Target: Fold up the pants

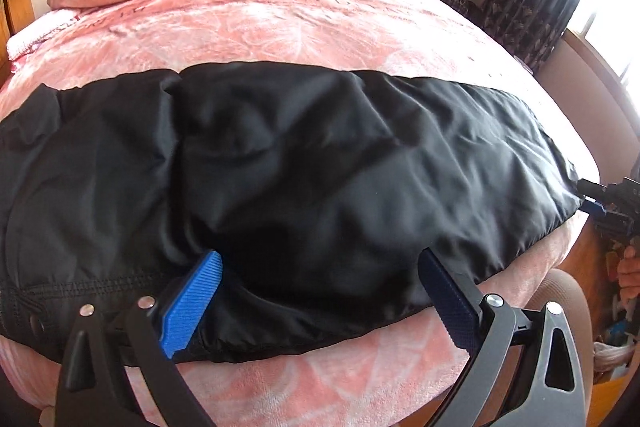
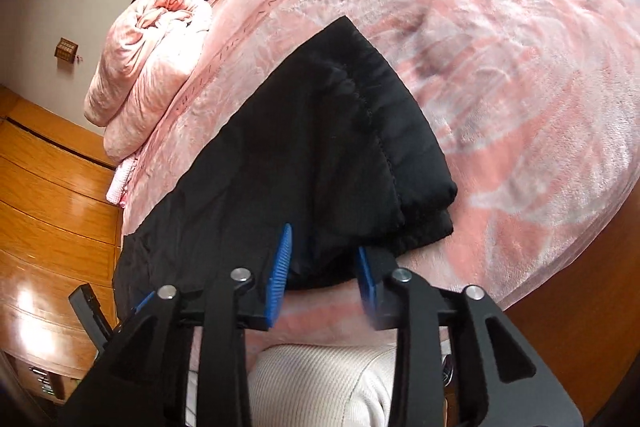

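- Pants, black, padded and faintly shiny, lie lengthwise along the near edge of the pink fleece bed. In the left wrist view, the left gripper stands wide open astride the near hem at 6 o'clock, holding nothing, probably poised to pinch.
- In the right wrist view, the right gripper is likewise open around the stitched leg end, toward 6 o'clock; pants run off toward 9 o'clock.
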`<act>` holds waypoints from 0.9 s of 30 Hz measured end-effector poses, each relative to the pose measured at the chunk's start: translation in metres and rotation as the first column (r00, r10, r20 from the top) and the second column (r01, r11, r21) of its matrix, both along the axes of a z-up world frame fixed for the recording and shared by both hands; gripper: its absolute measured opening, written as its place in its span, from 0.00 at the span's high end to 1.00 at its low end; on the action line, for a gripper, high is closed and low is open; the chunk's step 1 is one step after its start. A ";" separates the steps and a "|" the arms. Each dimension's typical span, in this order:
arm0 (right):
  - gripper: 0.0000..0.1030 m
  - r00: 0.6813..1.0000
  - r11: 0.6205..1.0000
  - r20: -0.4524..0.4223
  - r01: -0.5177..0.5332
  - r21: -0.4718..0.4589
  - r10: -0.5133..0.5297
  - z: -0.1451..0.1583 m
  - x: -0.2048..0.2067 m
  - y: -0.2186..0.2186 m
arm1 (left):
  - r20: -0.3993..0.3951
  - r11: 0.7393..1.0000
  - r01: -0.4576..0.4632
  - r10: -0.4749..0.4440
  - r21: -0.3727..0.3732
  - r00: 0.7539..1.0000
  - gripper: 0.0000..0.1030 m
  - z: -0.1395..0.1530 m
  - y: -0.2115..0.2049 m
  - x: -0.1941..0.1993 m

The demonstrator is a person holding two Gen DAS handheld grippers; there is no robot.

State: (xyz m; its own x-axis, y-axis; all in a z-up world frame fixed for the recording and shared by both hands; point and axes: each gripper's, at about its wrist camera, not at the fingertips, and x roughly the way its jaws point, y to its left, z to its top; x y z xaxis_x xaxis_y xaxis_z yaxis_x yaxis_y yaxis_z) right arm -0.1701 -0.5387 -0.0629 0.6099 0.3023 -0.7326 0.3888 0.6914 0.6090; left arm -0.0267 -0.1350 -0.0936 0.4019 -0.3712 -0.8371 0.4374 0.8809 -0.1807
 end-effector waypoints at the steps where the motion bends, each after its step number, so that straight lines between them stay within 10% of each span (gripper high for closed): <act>1: 0.52 1.000 1.000 0.006 0.003 0.012 -0.003 0.002 -0.004 0.000 | 0.002 1.000 -0.001 0.001 -0.006 1.000 0.04 0.002 -0.001 -0.001; 15: 0.39 0.986 0.961 -0.046 0.166 0.221 -0.160 -0.036 -0.012 -0.030 | 0.006 0.996 0.072 -0.072 -0.043 0.997 0.04 -0.001 -0.033 0.003; 20: 0.82 0.985 0.953 -0.002 0.166 0.255 -0.171 -0.034 -0.004 -0.034 | 0.023 0.996 0.089 -0.089 -0.012 0.996 0.04 -0.008 -0.035 0.001; 27: 0.89 0.979 0.991 0.181 0.074 0.109 -0.092 0.036 0.013 -0.033 | 0.070 0.995 0.060 -0.055 -0.075 0.996 0.04 0.009 -0.033 0.000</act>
State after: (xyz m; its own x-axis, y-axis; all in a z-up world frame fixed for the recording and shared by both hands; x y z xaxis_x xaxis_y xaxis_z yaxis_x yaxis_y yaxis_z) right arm -0.1567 -0.5716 -0.0272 0.7580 0.3118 -0.5729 0.3163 0.5925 0.7409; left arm -0.0268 -0.1676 -0.0844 0.4328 -0.4577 -0.7767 0.5007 0.8385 -0.2150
